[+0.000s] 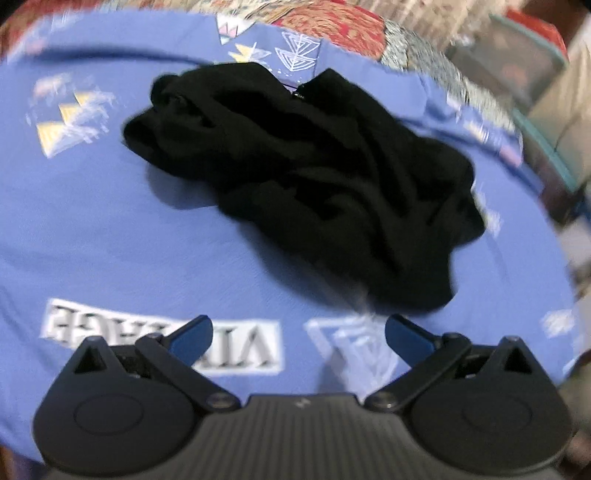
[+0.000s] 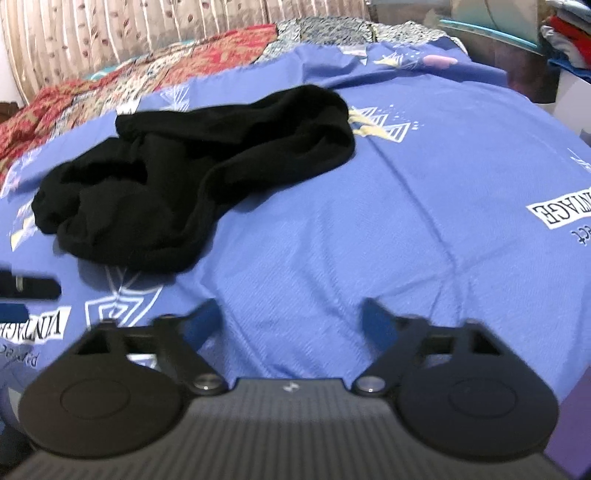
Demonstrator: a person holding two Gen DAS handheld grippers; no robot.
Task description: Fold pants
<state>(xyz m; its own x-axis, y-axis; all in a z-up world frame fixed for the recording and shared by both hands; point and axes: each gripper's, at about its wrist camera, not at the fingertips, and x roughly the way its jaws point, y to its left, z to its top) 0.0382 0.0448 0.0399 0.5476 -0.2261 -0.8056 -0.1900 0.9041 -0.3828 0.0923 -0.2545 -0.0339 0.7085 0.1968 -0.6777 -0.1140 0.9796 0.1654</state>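
Pants [image 1: 306, 177] sit in a crumpled black heap on the blue sheet [image 1: 110, 240], unfolded, many creases and overlapping folds. In the left wrist view the heap runs from far left to near right, its near edge just beyond the left gripper [image 1: 298, 334] and a bit to its right. A small shiny bit, maybe a zip or button, shows at the far edge; too small to tell.

Left gripper: jaws spread wide, nothing between them, blue fingertips [image 1: 194, 332] over the sheet's upside-down printed word. Not touching the pants. This view is motion-blurred at the edges.

Right gripper [image 2: 291, 314]: jaws also wide apart and empty, over bare sheet [image 2: 369, 221]. In this view the pants [image 2: 192, 173] lie far left of it, well apart. One end bunches into a rounded lump at the left, the other reaches toward the far middle.

The left gripper's finger [image 2: 29, 288] shows at the left edge of the right wrist view, near the pants' near-left end, blurred.

Sheet carries triangle prints [image 2: 388, 125] and "VINTAGE" labels. A red patterned quilt [image 2: 147, 74] lies past its far edge, with a striped curtain [image 2: 110, 29] behind. Clutter at far right, not legible.
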